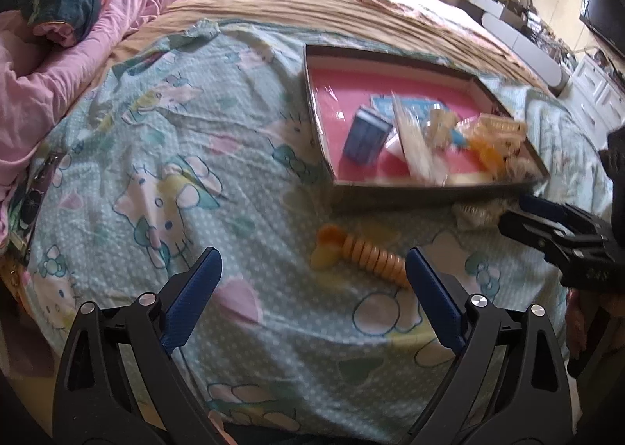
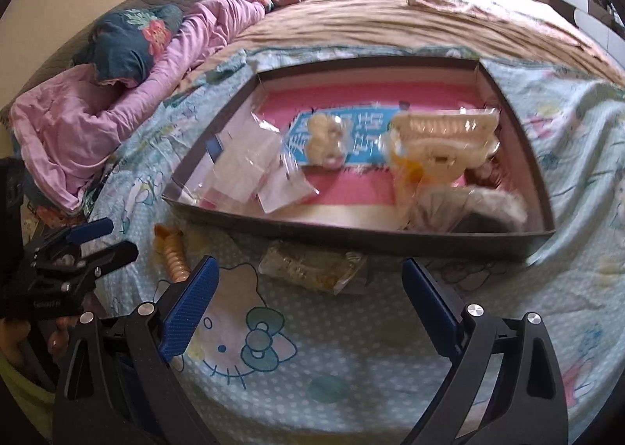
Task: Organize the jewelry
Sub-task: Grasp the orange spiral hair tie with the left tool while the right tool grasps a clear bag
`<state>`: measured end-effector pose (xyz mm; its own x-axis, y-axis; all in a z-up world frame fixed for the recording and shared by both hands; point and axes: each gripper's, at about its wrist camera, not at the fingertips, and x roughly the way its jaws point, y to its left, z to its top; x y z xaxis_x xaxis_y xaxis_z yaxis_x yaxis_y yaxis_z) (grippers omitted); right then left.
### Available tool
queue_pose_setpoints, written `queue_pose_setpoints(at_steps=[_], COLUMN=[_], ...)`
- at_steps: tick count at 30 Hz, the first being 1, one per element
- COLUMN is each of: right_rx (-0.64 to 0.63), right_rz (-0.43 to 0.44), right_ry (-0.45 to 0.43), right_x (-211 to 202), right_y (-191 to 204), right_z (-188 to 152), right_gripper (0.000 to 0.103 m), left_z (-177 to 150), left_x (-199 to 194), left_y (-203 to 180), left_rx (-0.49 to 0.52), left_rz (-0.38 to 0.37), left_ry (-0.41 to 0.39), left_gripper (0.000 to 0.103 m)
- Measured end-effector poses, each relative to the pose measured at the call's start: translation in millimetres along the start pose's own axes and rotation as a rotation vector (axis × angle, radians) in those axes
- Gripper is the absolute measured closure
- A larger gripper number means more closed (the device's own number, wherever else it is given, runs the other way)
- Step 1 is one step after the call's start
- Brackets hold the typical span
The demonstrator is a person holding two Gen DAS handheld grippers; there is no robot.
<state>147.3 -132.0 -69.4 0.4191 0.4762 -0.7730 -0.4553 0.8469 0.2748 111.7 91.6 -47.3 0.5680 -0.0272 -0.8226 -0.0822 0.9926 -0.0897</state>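
Left wrist view: left hand-held gripper (image 1: 312, 273) gapes wide over the bed (image 1: 175, 140), an orange hair clip (image 1: 363, 257) lying between its fingers, unclamped. Right wrist view: right hand-held gripper (image 2: 308, 285) spread apart, empty, above a clear packet (image 2: 312, 269) beside the tray (image 2: 351, 236) of jewelry.

Your left gripper (image 1: 312, 281) hangs wide apart over the cartoon sheet (image 1: 156, 156), an orange hair clip (image 1: 359, 255) between its tips; the pink-lined box (image 1: 336, 187) lies beyond.
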Motion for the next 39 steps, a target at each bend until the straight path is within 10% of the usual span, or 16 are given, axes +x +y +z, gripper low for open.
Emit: queue_pose_setpoints(at_steps=[6, 11, 21, 36, 39], right_rx=[0.037, 0.023, 0.044, 0.065, 0.064], right_rz=[-0.030, -0.037, -0.026, -0.016, -0.021], right_ry=[0.049, 0.034, -0.011, -0.110, -0.134], right_x=[24.3, 29.9, -3.1, -60.3, -68.8], right_y=[-0.6, -1.4, -20.5, -32.2, -34.3], right_z=[-0.5, -1.5, -2.8, 0.6, 2.9], right_gripper=[0.015, 0.043, 0.044, 0.044, 0.044], left_z=[-7.6, -8.1, -3.6, 3.3, 8.2], left_x=[9.8, 19.1, 46.1, 13.5, 1.4], left_y=[-9.9, -16.6, -33.7, -36.0, -31.8], left_rx=[0.060, 0.091, 0.146, 0.127, 0.102], left_rz=[-0.028, -0.066, -0.054, -0.094, -0.095], left_ry=[0.039, 0.062, 0.102, -0.003, -0.045], left_gripper=[0.015, 0.015, 0.016, 0.089, 0.090])
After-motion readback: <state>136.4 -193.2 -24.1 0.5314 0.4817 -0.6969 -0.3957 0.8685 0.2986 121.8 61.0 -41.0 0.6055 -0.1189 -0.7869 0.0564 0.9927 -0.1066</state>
